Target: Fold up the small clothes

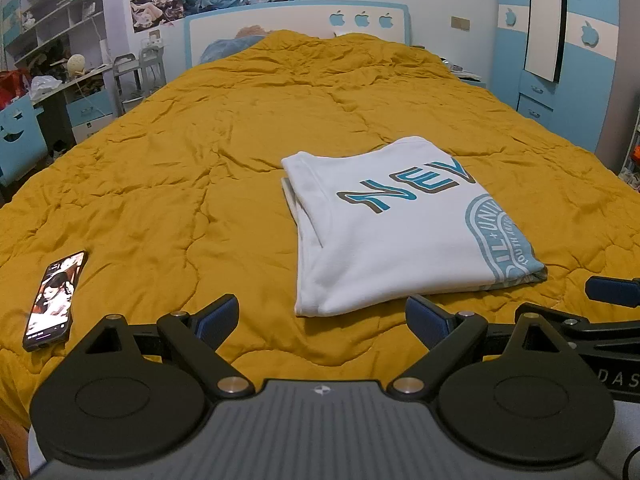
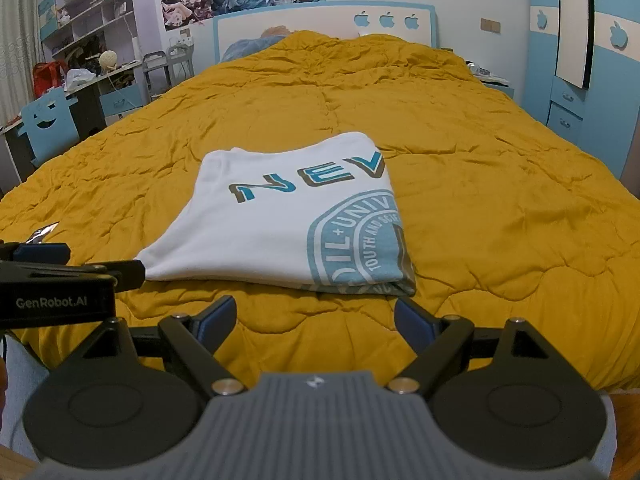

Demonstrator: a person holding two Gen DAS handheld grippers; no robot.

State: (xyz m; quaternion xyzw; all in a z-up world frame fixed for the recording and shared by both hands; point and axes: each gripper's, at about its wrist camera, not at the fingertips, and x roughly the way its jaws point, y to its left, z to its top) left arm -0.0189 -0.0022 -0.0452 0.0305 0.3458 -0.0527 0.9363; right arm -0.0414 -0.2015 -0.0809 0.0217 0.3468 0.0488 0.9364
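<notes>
Left gripper [image 1: 322, 318] and right gripper [image 2: 315, 320]: fingers spread wide, holding nothing, just short of the shirt. Folded white shirt [image 1: 394, 232] lies flat on the mustard quilt [image 1: 200, 140]. Phone [image 1: 54, 300] lies well left.

bare quilt [image 1: 200, 152] all around folded shirt [image 1: 392, 232], phone [image 1: 54, 300] far left (screen lit)
</notes>
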